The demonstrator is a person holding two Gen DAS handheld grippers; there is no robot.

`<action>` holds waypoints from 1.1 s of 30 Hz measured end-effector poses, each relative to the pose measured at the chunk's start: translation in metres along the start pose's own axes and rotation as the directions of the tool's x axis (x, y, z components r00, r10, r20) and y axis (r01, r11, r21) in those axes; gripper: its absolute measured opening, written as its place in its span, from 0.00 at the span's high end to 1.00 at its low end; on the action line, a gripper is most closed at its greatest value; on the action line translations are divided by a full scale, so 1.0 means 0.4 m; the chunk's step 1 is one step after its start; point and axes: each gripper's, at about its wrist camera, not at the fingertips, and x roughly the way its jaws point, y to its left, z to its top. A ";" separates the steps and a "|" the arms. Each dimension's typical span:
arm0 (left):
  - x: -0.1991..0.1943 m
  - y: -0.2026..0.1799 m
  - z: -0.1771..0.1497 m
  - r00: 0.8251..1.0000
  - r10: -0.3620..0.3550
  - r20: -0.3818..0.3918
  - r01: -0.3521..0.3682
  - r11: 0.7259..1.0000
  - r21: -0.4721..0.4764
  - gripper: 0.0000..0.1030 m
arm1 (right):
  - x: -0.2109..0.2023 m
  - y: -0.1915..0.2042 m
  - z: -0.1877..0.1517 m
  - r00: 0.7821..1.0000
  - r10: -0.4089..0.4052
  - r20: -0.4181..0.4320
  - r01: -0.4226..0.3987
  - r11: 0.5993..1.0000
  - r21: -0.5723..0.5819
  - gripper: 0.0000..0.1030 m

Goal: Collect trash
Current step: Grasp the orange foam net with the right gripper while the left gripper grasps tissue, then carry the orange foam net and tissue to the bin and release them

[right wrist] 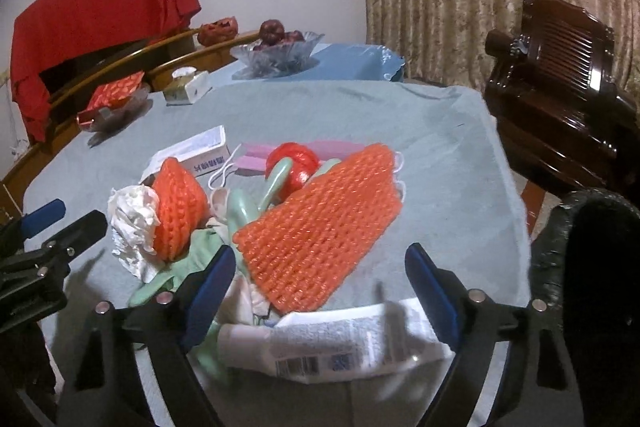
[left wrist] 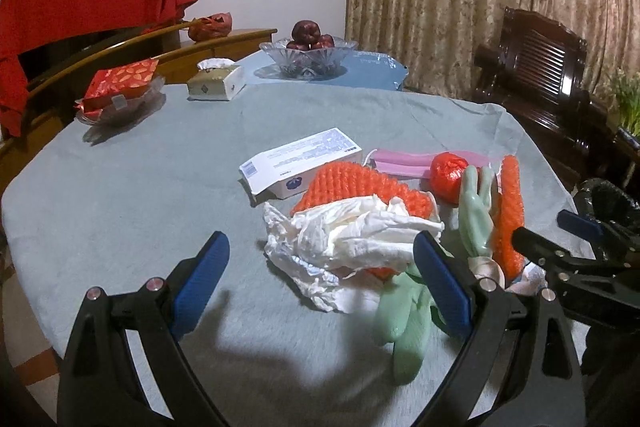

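Tube (right wrist: 320, 347): nearest the right wrist camera, white squeeze tube lying flat on the grey tablecloth (right wrist: 440, 167), long axis left-right, cap end left.
Right gripper (right wrist: 320, 275): jaws spread wide, pinching nothing; tube lies between the fingers, contact unclear.
Left gripper (left wrist: 320, 267): jaws spread wide, nothing held; crumpled white tissue (left wrist: 352, 239) between the fingers, untouched.
Trash pile: table centre. Left to right: white carton (left wrist: 300, 163), long axis running back-right; orange foam net (left wrist: 352, 187); green glove (left wrist: 476, 211), fingers pointing away; red wad (left wrist: 448, 175); second orange net (left wrist: 510, 211); pink mask (left wrist: 404, 163) behind.
Black bin (right wrist: 592, 267): off the table's right edge, contents not visible.
Glass bowl (left wrist: 308, 55): far edge, holds dark red fruit.
Tissue box (left wrist: 216, 83): left of the bowl.
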 end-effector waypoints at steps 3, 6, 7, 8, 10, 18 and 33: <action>0.013 -0.005 -0.002 1.000 -0.015 -0.004 0.015 1.000 0.000 0.12 | 0.026 0.009 0.004 0.999 0.022 -0.025 -0.022 1.000 -0.015 0.30; 0.030 -0.011 -0.001 1.000 -0.023 -0.013 0.023 1.000 -0.002 0.14 | 0.040 0.011 0.004 0.997 0.055 -0.048 -0.057 0.998 -0.028 0.53; 0.034 -0.011 -0.002 1.000 -0.024 -0.016 0.024 1.000 -0.003 0.16 | 0.042 0.009 0.004 0.996 0.072 -0.054 -0.073 0.997 -0.025 0.60; 0.042 -0.014 0.000 0.999 -0.029 -0.025 0.029 1.000 -0.003 0.20 | 0.042 0.008 0.004 0.994 0.094 -0.058 -0.095 0.995 -0.020 0.68; 0.050 -0.018 -0.001 0.999 -0.037 -0.035 0.037 0.999 -0.002 0.26 | 0.039 0.009 0.001 0.991 0.115 -0.061 -0.117 0.993 -0.024 0.83; 0.072 -0.042 -0.007 0.995 -0.072 -0.072 0.071 0.997 -0.008 0.62 | 0.007 -0.003 0.001 0.990 0.136 -0.046 -0.137 0.990 -0.018 0.92; 0.011 -0.029 -0.012 0.995 -0.076 -0.057 0.075 0.997 -0.031 0.90 | -0.069 -0.017 0.031 0.987 0.160 0.015 -0.160 0.987 0.010 0.93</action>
